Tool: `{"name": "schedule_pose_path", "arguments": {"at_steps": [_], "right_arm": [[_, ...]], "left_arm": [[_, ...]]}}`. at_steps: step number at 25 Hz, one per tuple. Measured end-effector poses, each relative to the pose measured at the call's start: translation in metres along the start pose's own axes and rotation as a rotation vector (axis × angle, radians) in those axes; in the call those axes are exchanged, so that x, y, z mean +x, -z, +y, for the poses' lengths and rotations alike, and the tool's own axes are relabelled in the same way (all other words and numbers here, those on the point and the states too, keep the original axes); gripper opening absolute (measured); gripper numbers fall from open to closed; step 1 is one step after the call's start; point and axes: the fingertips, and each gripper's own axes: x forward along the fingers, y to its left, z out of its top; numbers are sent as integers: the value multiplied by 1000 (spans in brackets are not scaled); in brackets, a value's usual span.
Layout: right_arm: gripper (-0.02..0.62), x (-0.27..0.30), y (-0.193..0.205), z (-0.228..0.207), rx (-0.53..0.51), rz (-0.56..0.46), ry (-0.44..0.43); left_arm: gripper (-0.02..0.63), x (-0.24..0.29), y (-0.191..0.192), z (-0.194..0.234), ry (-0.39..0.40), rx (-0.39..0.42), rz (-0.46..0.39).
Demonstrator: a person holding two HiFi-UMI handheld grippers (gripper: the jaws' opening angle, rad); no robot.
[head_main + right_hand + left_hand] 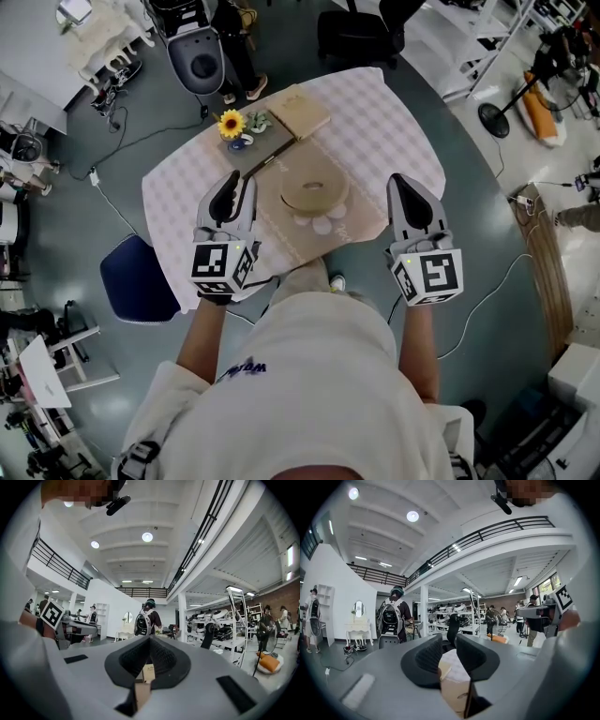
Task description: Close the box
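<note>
A round tan box (314,190) lies in the middle of the round table on a tan mat (323,230). A square brown box (298,111) sits at the far side with its lid flat on top. My left gripper (232,186) hovers over the near left of the table, left of the round box. Its jaws (449,645) stand a narrow gap apart with nothing between them. My right gripper (405,186) hangs at the near right edge, apart from both boxes. Its pads meet at the tips (149,643) and hold nothing.
A checked cloth (394,131) covers the table. A sunflower (231,123) and a dark flat tray (258,150) lie at the far left. A blue stool (136,281) stands left of the table and a dark chair (197,61) beyond it. Cables run over the floor.
</note>
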Motion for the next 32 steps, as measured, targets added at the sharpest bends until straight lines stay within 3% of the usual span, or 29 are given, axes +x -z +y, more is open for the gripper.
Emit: {"name": "schedule_pose_path", "arguments": {"at_steps": [20, 32], "right_arm": [[2, -7, 3, -7, -32, 11, -2], [2, -5, 5, -13, -36, 23, 4]], "left_arm": [[5, 6, -1, -14, 23, -3, -17], [2, 16, -1, -30, 96, 21, 2]]}}
